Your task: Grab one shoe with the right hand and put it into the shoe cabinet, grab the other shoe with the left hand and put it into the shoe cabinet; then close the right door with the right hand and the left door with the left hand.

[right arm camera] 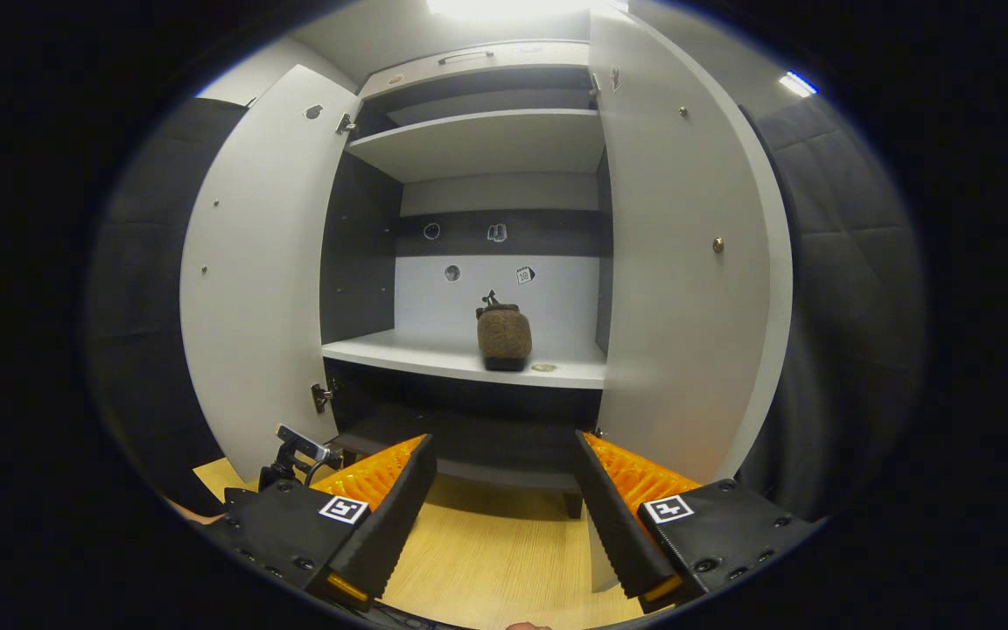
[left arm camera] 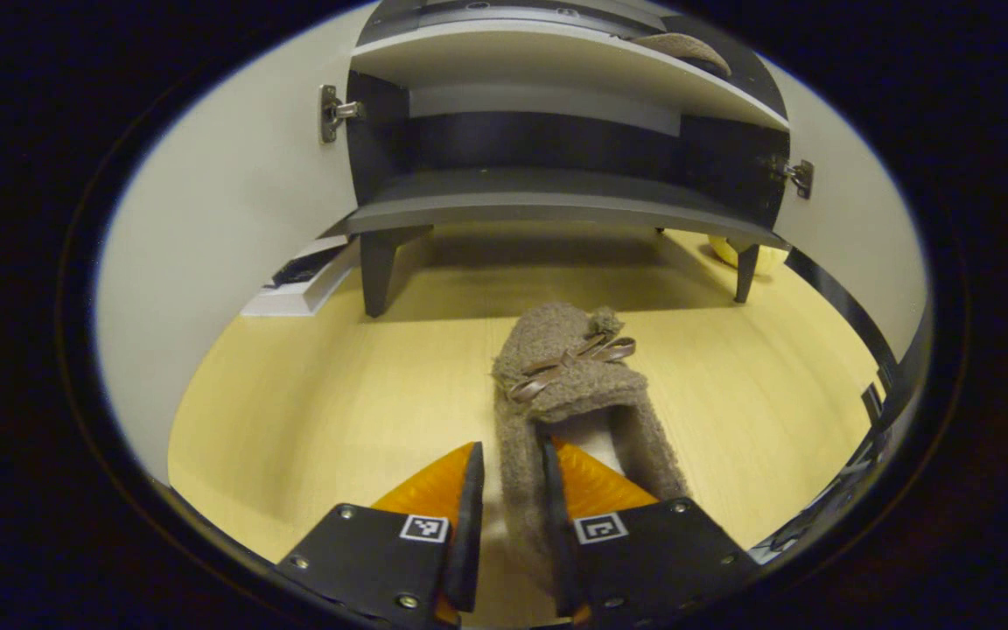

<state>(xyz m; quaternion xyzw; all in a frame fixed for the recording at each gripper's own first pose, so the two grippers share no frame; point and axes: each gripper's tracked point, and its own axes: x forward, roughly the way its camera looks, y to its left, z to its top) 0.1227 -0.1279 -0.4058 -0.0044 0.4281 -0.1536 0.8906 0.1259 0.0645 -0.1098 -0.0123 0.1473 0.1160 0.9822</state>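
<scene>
1. Left gripper view: a shoe (left arm camera: 570,385) is seen lying on the pale wooden floor (left arm camera: 320,394) in front of the cabinet (left arm camera: 556,188). Its long axis runs away from the camera, with the toe pointed toward the cabinet and the heel opening turned toward the tool.
2. The shoe is shown as a brown, fuzzy slipper with a small ribbon bow across the upper.
3. The left tool (left arm camera: 513,507) is clenched on the near left wall of the shoe; one finger is placed outside that wall and the other inside the heel opening, so the wall is pinched between them.
4. Right gripper view: a second shoe (right arm camera: 504,337) of the same brown, fuzzy make is seen standing on the white middle shelf (right arm camera: 434,354) of the cabinet. Its long axis is set front to back; which end faces outward cannot be told.
5. The right tool (right arm camera: 504,490) is released, with its fingers spread wide and nothing between them, and is held in front of the cabinet, above the floor.
6. Both doors, left (right arm camera: 259,271) and right (right arm camera: 688,262), are shown swung open.
</scene>
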